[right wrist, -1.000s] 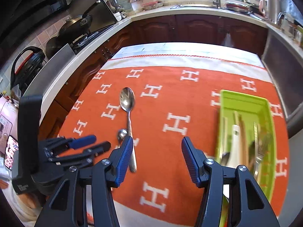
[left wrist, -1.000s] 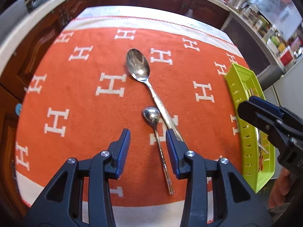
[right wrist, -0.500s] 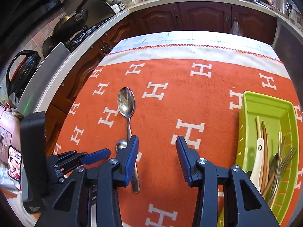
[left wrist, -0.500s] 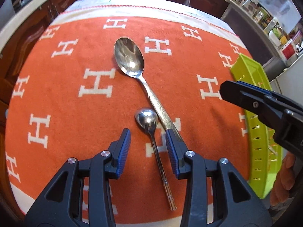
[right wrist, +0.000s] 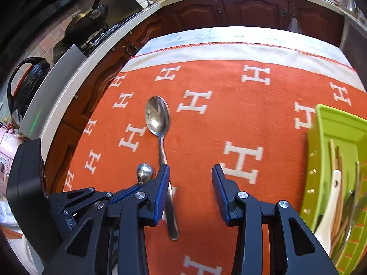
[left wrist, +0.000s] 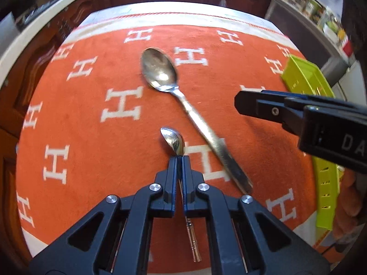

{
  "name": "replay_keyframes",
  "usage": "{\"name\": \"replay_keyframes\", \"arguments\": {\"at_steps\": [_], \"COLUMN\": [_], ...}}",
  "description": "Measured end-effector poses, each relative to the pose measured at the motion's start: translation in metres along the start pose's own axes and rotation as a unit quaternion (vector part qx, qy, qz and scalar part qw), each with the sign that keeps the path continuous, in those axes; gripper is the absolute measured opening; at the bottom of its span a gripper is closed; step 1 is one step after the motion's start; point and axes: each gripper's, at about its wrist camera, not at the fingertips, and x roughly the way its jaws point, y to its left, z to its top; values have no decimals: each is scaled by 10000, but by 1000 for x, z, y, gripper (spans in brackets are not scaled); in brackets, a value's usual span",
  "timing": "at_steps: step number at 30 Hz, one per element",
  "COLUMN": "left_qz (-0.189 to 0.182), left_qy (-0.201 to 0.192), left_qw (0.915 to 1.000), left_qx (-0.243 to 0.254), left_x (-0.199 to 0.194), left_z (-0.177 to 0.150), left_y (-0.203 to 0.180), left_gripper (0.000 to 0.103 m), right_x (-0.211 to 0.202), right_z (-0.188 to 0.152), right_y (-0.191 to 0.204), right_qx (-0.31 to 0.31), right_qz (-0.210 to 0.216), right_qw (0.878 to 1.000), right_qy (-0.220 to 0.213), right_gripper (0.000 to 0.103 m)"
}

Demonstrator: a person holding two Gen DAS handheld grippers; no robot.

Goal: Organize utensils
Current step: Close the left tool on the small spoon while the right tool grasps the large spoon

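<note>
My left gripper is shut on the thin handle of a small steel spoon, just behind its bowl; the handle's end sticks out below the fingers. A large steel spoon lies on the orange cloth, its handle running down to the right. In the right wrist view the large spoon lies ahead, its handle under my left finger. My right gripper is open and empty above the cloth. The small spoon's bowl shows at the left gripper's tip. A green tray at the right holds several utensils.
The orange cloth with white H marks covers the table. The green tray sits at the cloth's right edge. Dark wood cabinets stand behind, with a stove and pans and a black kettle at left.
My left gripper has closed on the small spoon's handle. My right gripper has moved left, nearer the large spoon, and stays open.
</note>
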Motion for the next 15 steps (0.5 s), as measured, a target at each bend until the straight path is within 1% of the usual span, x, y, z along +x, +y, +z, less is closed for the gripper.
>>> {"name": "replay_keyframes", "arguments": {"at_steps": [1, 4, 7, 11, 13, 15], "left_qz": [-33, -57, -60, -136, -163, -193], "left_qy": [19, -30, -113, -179, -214, -240], "left_qw": [9999, 9995, 9991, 9982, 9978, 9973], "left_qx": [-127, -301, -415, -563, -609, -661], "left_x": [-1, -7, -16, -28, -33, -36], "left_z": [0, 1, 1, 1, 0, 0], "left_y": [8, 25, 36, 51, 57, 62], "left_gripper": [1, 1, 1, 0, 0, 0], "right_x": [4, 17, 32, 51, 61, 69], "right_z": [2, 11, 19, 24, 24, 22], "right_y": [2, 9, 19, 41, 49, 56], "right_qx": [5, -9, -116, -490, -668, -851], "right_qz": [47, 197, 194, -35, -193, -447], "right_qw": [10000, 9997, 9995, 9982, 9967, 9943], "right_qy": [24, 126, 231, 350, 426, 456], "right_gripper": [39, 39, 39, 38, 33, 29]}}
